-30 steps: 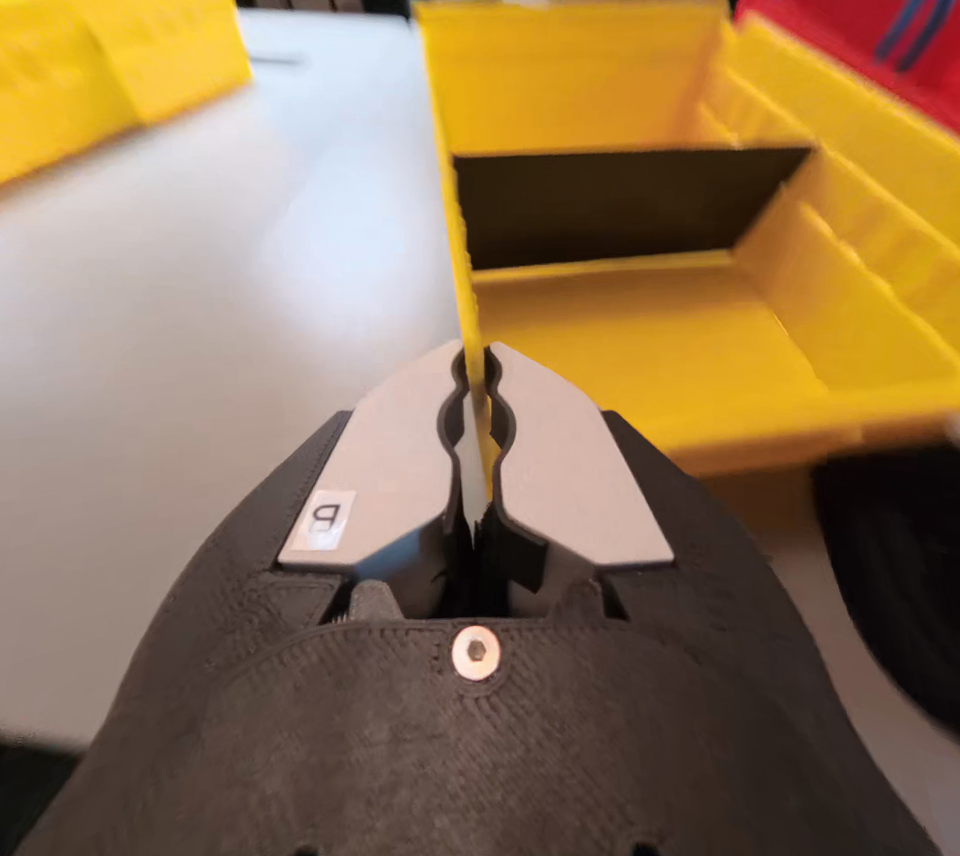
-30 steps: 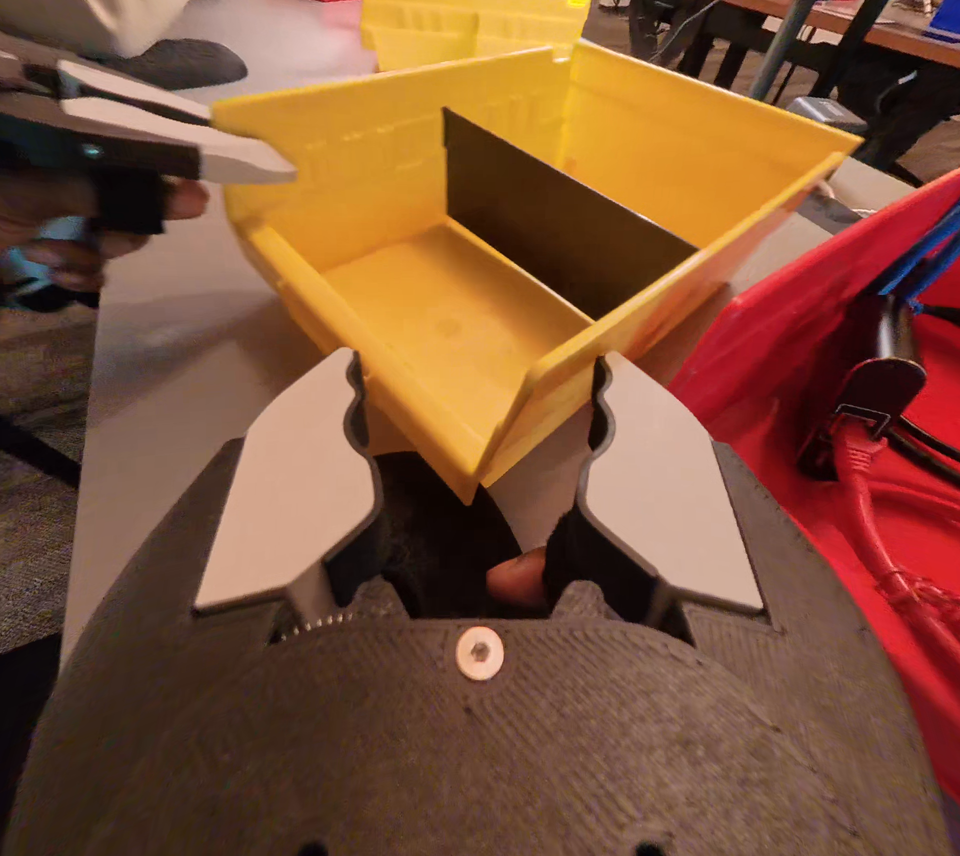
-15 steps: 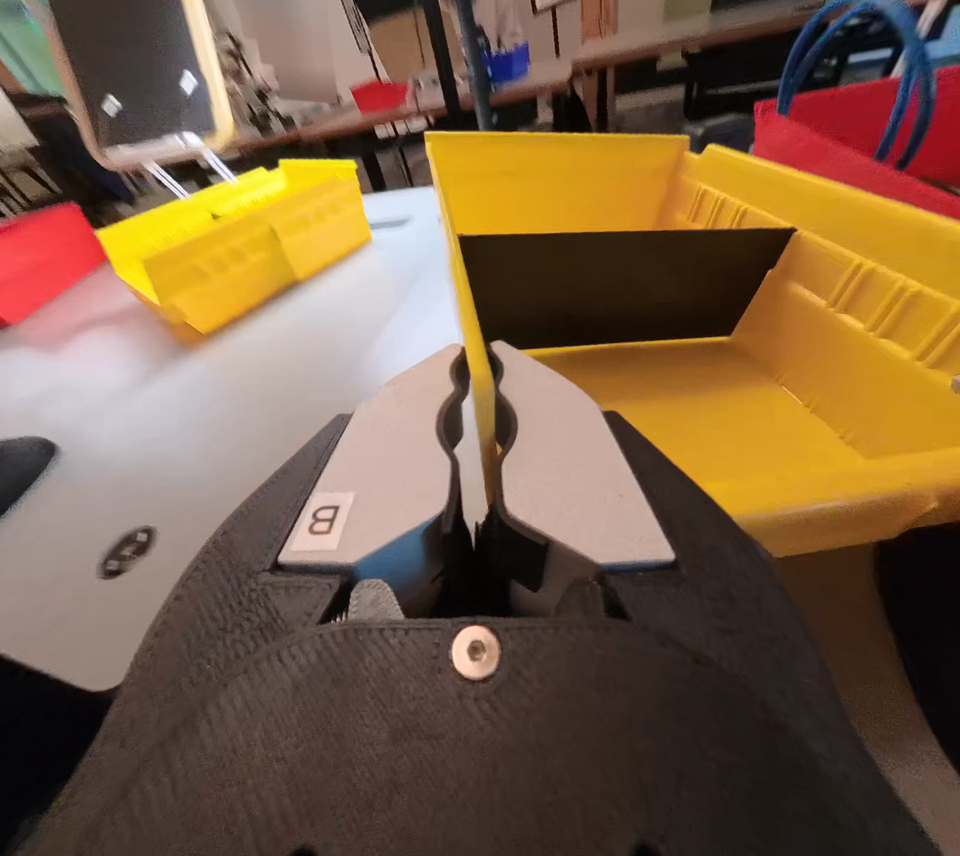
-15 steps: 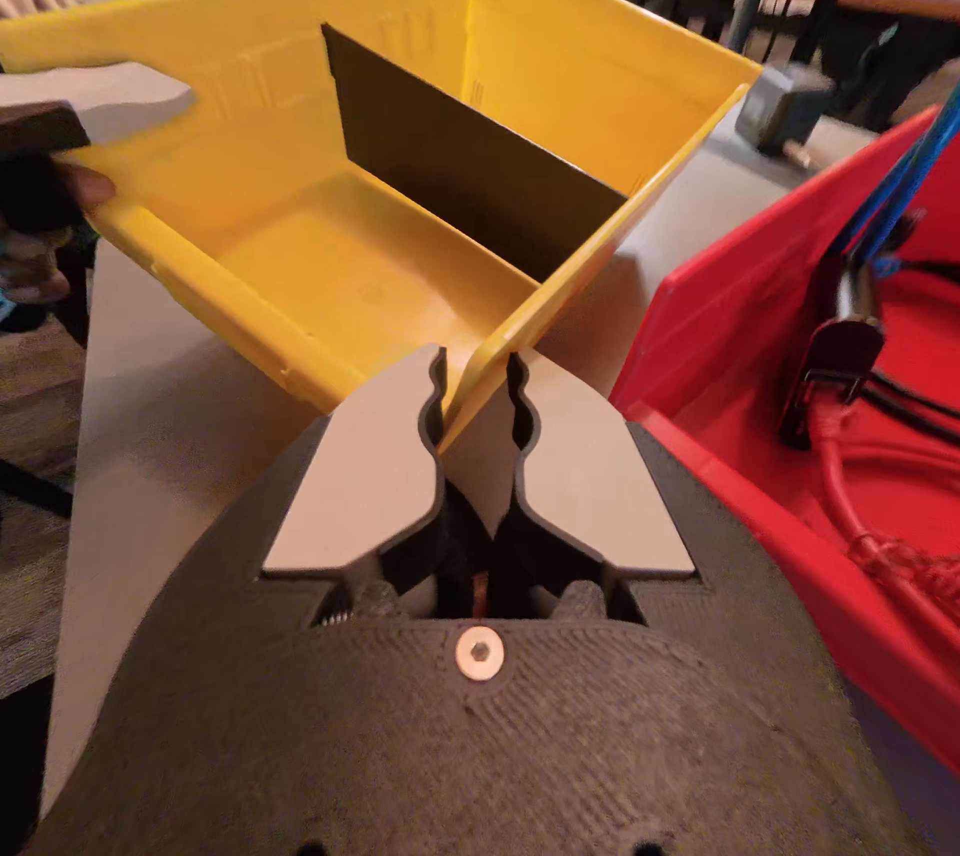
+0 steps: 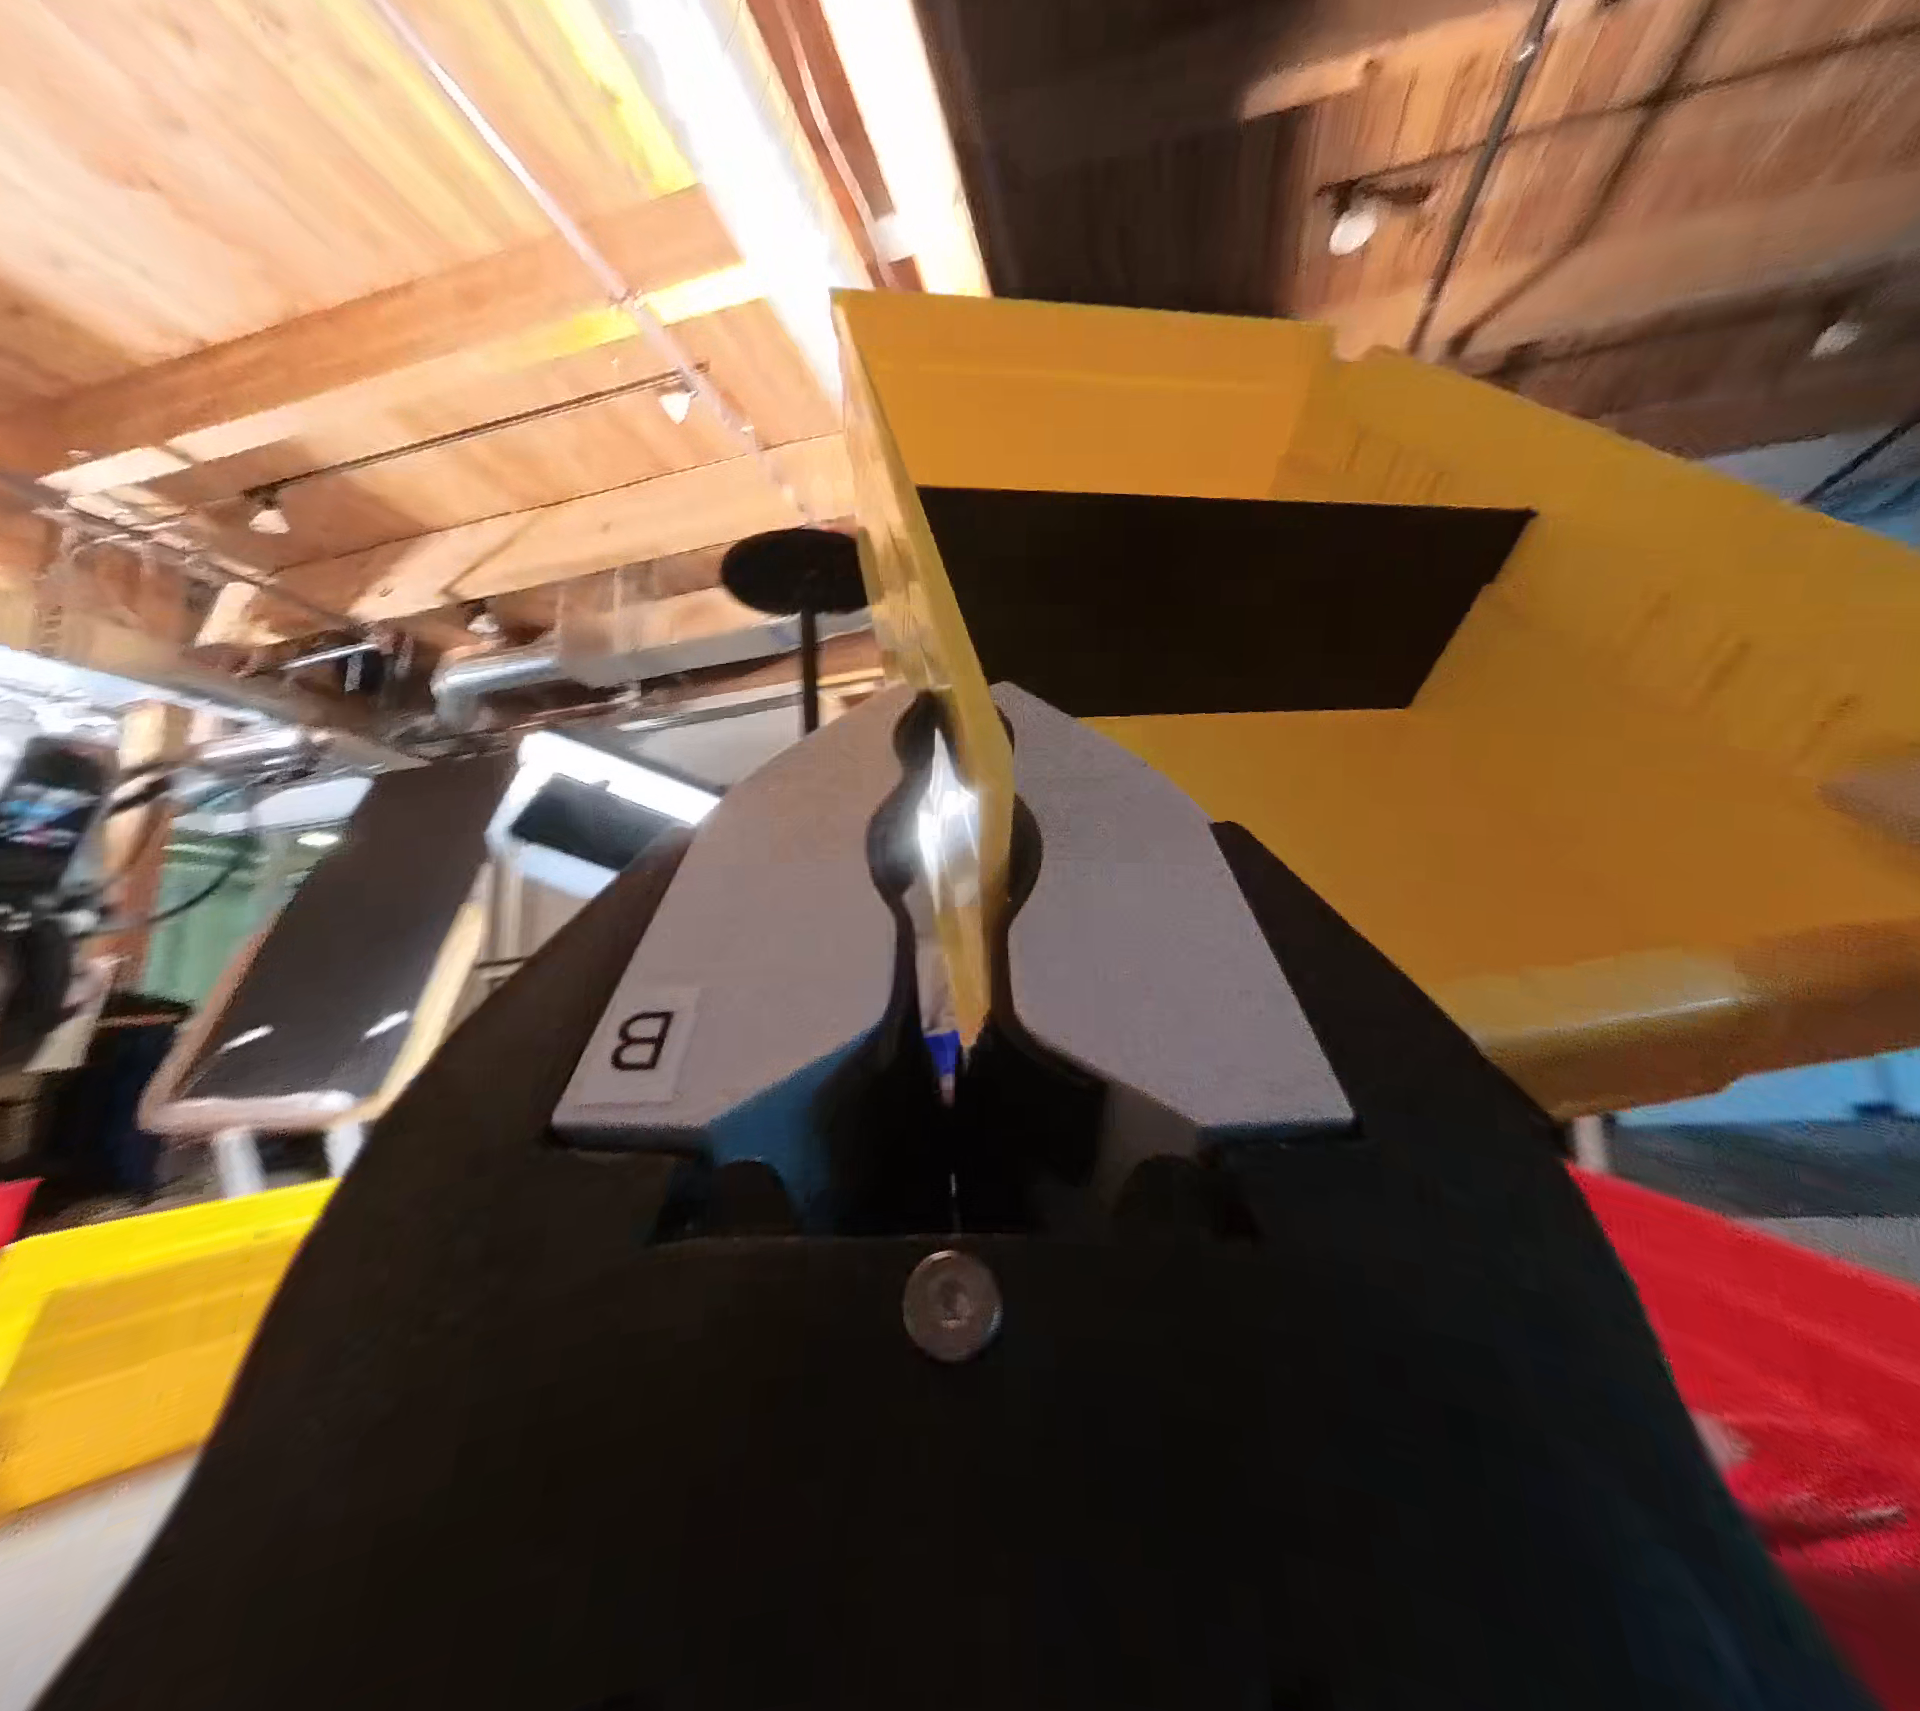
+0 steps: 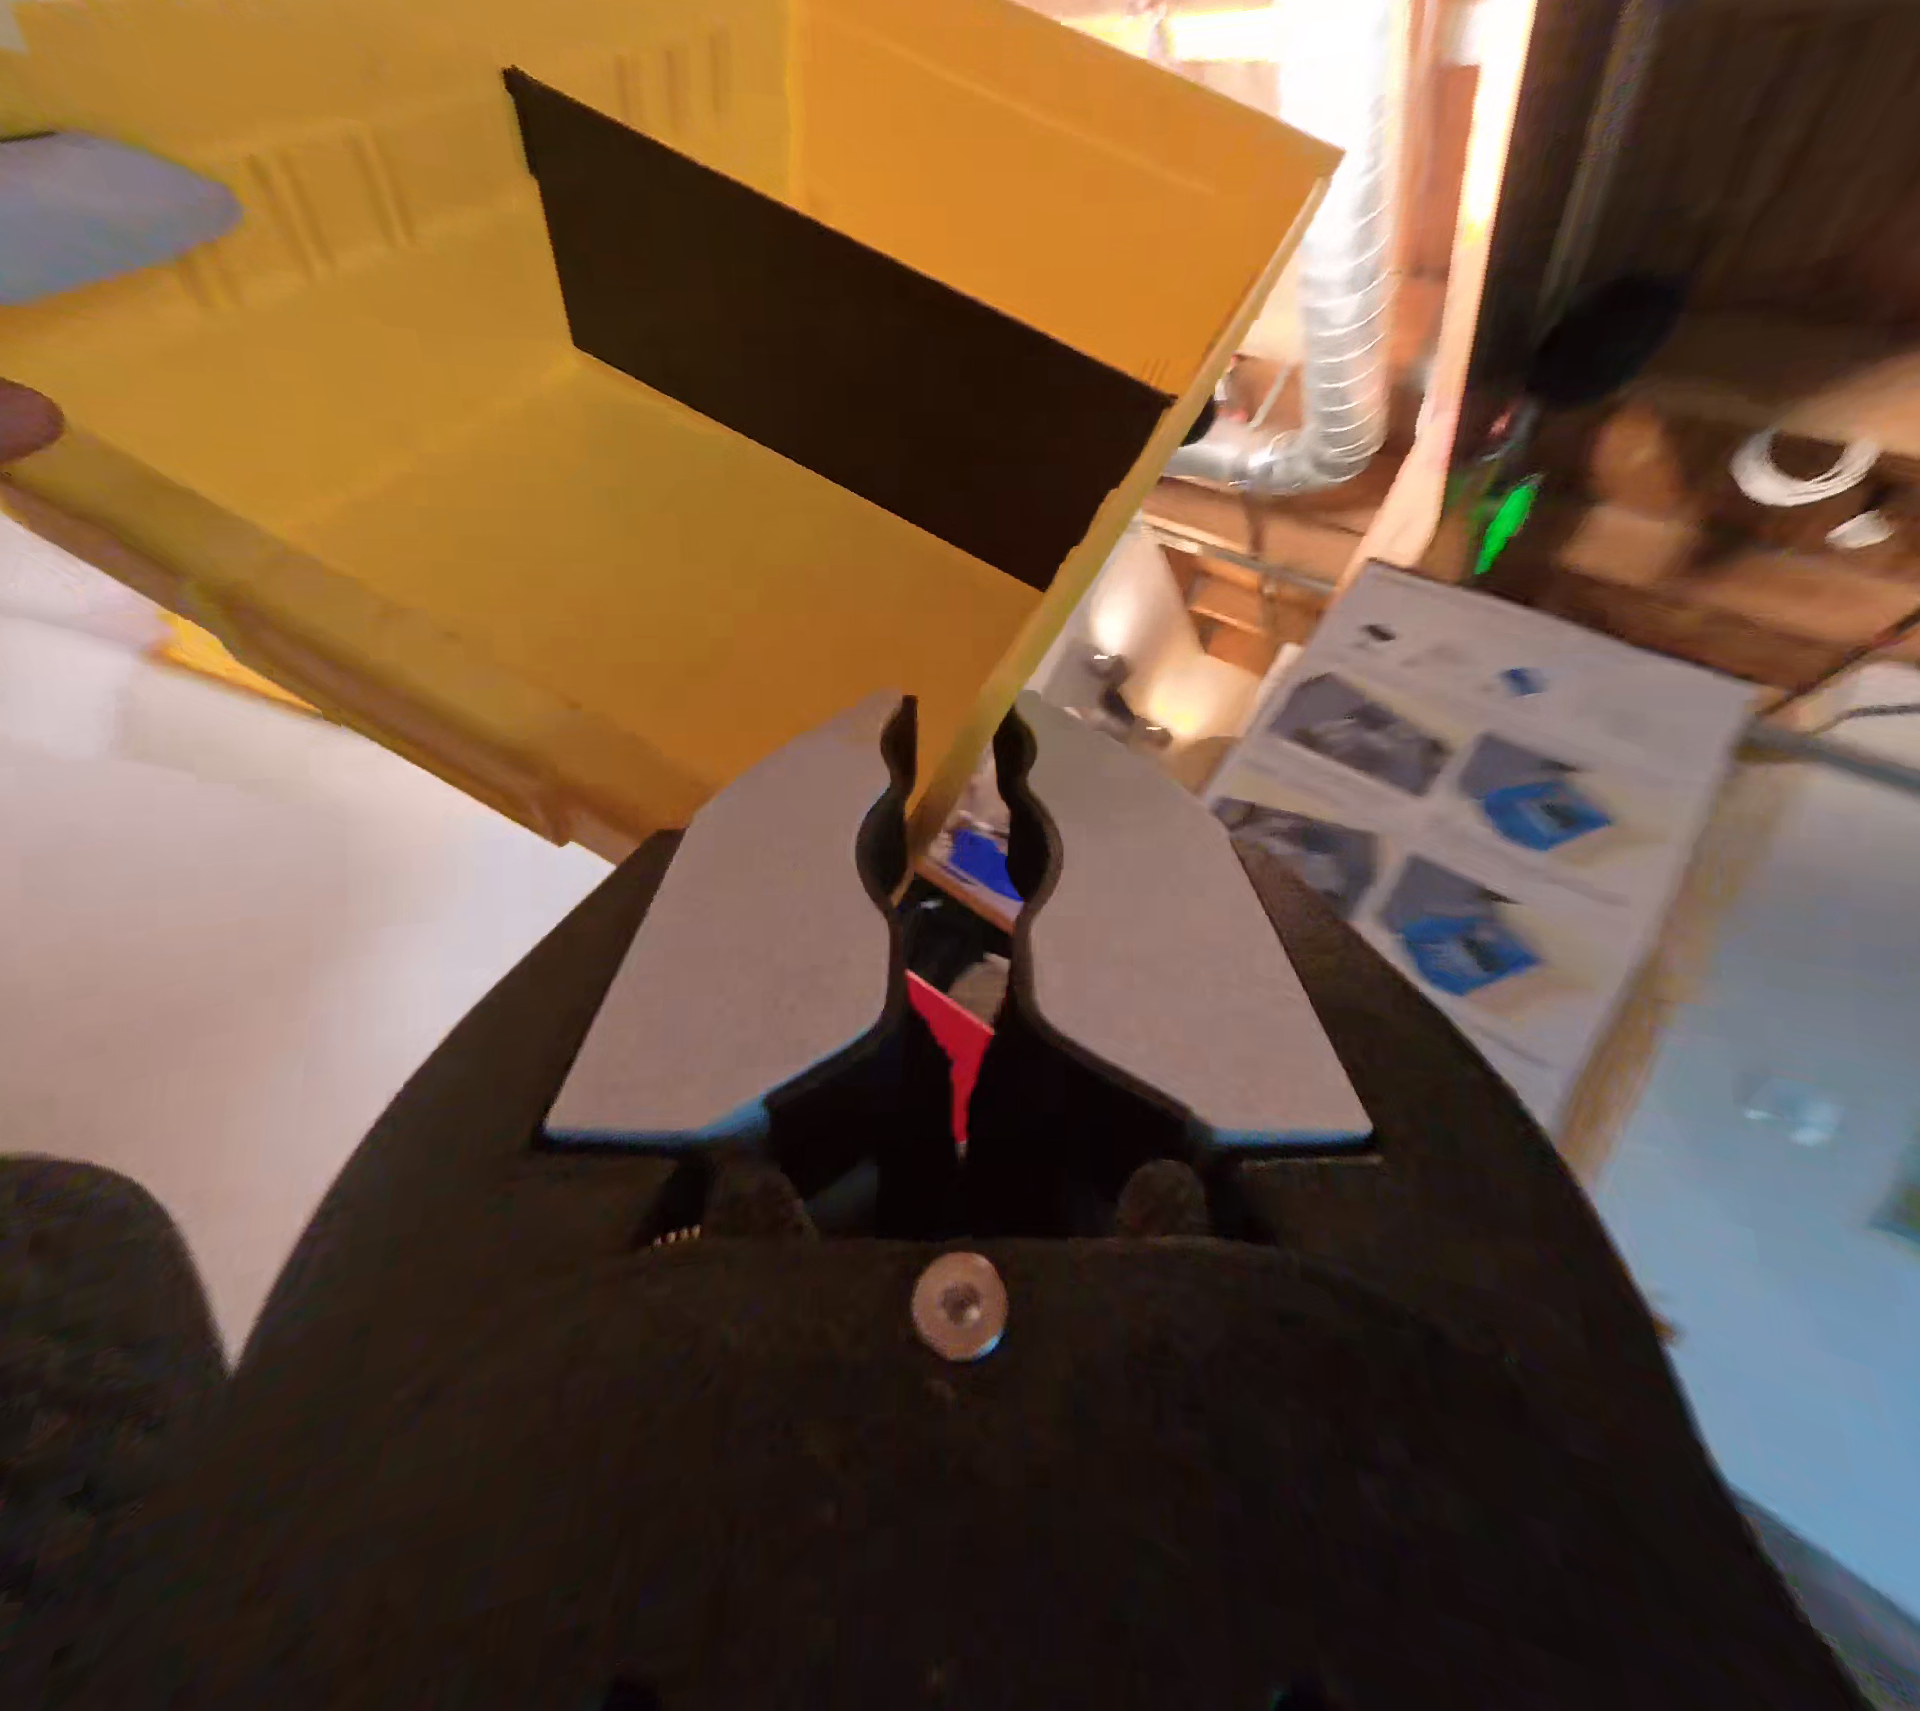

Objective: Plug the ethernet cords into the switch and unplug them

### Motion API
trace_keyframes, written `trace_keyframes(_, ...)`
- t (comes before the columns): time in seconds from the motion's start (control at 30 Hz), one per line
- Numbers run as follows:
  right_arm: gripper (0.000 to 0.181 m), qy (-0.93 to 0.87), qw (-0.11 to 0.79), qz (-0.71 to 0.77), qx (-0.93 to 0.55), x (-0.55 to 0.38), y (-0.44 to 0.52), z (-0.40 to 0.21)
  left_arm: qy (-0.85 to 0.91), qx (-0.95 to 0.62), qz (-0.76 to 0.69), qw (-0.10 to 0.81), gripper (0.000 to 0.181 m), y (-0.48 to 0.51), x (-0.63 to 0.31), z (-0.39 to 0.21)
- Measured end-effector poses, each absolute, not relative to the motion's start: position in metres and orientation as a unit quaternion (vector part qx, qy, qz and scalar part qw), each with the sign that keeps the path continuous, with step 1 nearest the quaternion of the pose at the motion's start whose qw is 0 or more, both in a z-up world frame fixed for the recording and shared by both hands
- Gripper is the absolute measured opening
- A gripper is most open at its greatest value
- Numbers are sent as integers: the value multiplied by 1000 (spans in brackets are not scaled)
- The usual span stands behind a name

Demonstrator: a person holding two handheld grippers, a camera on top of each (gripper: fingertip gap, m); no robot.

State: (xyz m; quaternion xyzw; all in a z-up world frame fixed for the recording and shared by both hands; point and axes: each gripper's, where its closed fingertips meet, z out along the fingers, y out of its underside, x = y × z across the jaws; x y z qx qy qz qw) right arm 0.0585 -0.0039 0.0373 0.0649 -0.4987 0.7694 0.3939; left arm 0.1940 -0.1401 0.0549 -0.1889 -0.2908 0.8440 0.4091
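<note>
Progress on the cords themselves looks like nil from where I stand: no ethernet cord, no plug and no switch shows in either wrist view, so I judge the plugging and unplugging all lies ahead. Where those things sit I cannot tell; only a red bin shows low on the right of the left wrist view, its contents blurred.

What the person is busy with is an empty yellow bin with a black divider across it. It is held in the air between both tools, tipped up so far that wooden ceiling boards and a metal duct fill the background behind it.

The left gripper has its fingers nearly together, pinching the thin edge of one side wall, which runs up out of the narrow gap. The right gripper has its fingers close too, with the opposite wall's edge between them; the wall touches the left finger, but a slim gap shows beside the right one, so I cannot say how firmly it bites.

Both tools point steeply upward, roughly level with each other, one on each side wall near the bin's open front. The left tool's grey finger peeks in at the far left of the right wrist view, with a fingertip of the person's hand below it.
</note>
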Motion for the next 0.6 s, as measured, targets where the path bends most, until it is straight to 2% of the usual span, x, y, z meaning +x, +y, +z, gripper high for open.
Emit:
trace_keyframes(0.27, 16, -520, 495, 696, -28, -7, 141, 29, -253, -324, 746, 524, 11, -21, 81, 68)
trace_keyframes(0.43, 17, -542, 530, 645, -96, -54, 211, 12, -248, -408, 685, 551, 12, 42, 4, 67)
trace_keyframes(0.6, 18, -590, 527, 594, -143, -102, 258, -24, -273, -463, 638, 551, 12, 87, -65, 36)
